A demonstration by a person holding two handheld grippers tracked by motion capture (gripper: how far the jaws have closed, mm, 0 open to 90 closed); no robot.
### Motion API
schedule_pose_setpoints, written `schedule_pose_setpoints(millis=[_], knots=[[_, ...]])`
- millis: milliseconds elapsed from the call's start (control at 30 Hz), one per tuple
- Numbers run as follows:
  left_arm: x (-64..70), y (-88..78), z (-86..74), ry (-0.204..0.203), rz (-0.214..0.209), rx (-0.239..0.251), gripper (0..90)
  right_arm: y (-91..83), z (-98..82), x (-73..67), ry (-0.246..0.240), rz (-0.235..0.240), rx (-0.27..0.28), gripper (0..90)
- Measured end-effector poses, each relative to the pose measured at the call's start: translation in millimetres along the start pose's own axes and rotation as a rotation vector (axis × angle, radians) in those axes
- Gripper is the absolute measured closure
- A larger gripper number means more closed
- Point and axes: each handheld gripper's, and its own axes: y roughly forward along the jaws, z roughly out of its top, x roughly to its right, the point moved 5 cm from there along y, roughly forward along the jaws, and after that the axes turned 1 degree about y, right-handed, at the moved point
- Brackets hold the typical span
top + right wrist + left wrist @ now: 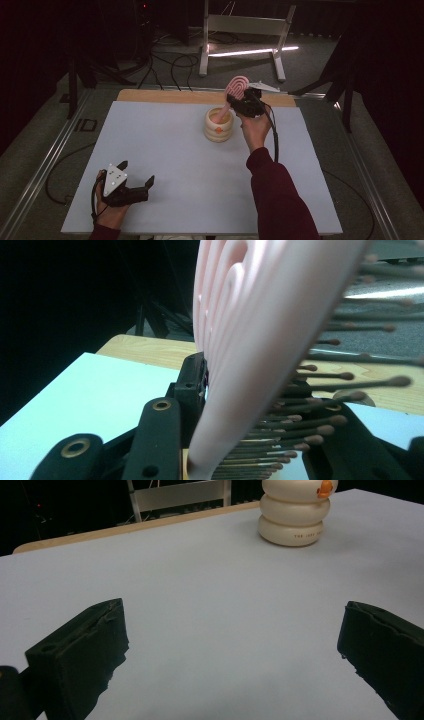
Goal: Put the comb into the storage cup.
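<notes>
Two tools are working here, and we are using only one of them. We are gripping a pink hairbrush (236, 88) in the right tool (248, 103), the jaws clenched on it near where head meets handle, bristles facing the jaw on the right in the right gripper view. The brush handle is dipping into the mouth of the cream ribbed cup (218, 126), which is standing near the far middle of the surface (175, 165).

To do this step well, we are keeping the brush steeply tilted and lowering it slowly, so the handle is sliding down inside the cup rather than catching the rim. The cup looks light, so a sideways push could tip it. We are releasing only once the handle is resting on the bottom.

Our left tool (136, 178) is resting released, well apart from the cup.
</notes>
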Motion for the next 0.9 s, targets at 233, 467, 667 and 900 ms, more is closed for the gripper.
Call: schedule_pose_setpoints(millis=[233,467,667,900], knots=[[0.0,0.1,-0.1,0.001,-0.001,-0.001,0.6,3.8,-3.1,-1.1,0.001,-0.005,-0.005,63.9],[0.3,0.3,-0.1,0.002,-0.001,-0.001,0.6,6.3,-5.9,-1.9,0.001,-0.007,-0.01,64.0],[0.1,0.3,-0.2,0.001,0.0,-0.001,0.6,8.1,-8.5,-1.1,0.002,-0.014,-0.014,63.9],[0.1,0.4,-0.3,0.001,0.0,-0.001,0.6,12.1,-12.5,-3.1,-0.009,-0.016,-0.024,64.0]])
